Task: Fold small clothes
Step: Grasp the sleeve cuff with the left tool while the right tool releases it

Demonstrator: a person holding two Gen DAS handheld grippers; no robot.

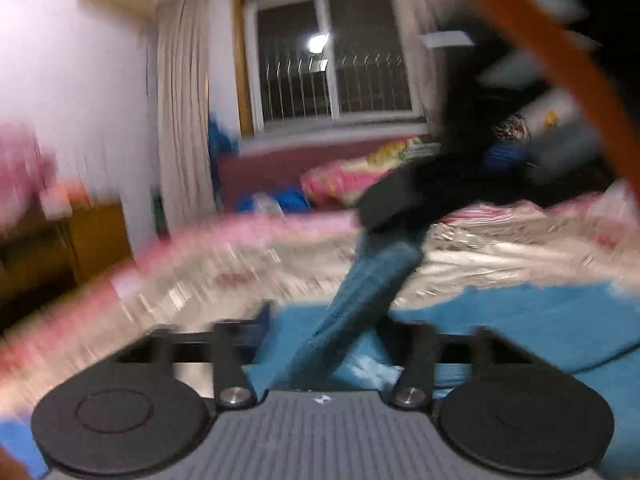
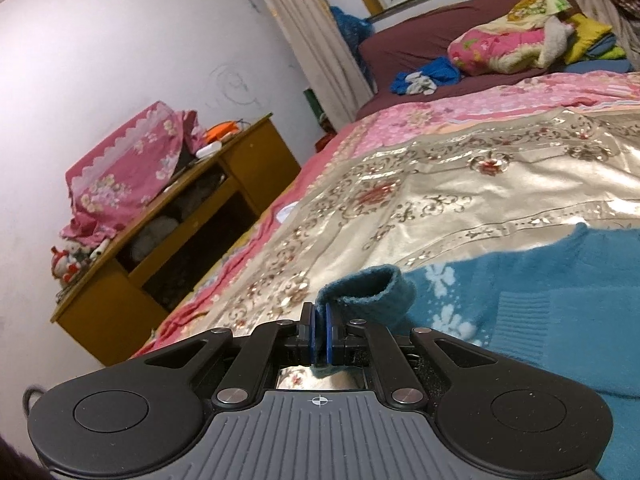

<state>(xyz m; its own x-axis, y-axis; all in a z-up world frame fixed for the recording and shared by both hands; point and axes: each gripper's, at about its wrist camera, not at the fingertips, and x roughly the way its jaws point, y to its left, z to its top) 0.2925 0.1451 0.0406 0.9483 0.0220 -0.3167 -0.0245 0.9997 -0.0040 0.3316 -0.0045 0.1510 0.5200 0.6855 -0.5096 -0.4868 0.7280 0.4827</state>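
right gripper (image 2: 320, 330) jaws clamped on the ribbed cuff (image 2: 366, 286) of a teal sweater (image 2: 552, 316); cuff edge pinched between the blue pads, rest of the cuff curls up in a loop just past the fingertips; sweater body, with white flower pattern, lies on the gold floral bedspread (image 2: 440, 184) to the right of the gripper.

left wrist view heavily blurred; left gripper (image 1: 328, 336) jaws stand apart, cannot tell whether the pads press on anything; a teal sleeve (image 1: 360, 304) runs up from between the fingers to the other gripper's dark body (image 1: 400, 196) beyond, which appears to hold its far end; more blue knit spread on the bed below and to the right.

progress, my read: early; sleeve lifted off the bed by the cuff, not yet laid across the body; no finished crease visible on the sweater, body looks flat and unfolded as far as the frames cover; no stack of folded items in view.

left to do: bring this sleeve over the torso, same for the other sleeve, then fold the body; other clothes piled on the far maroon bed (image 2: 420, 40) may or may not be part of the job.
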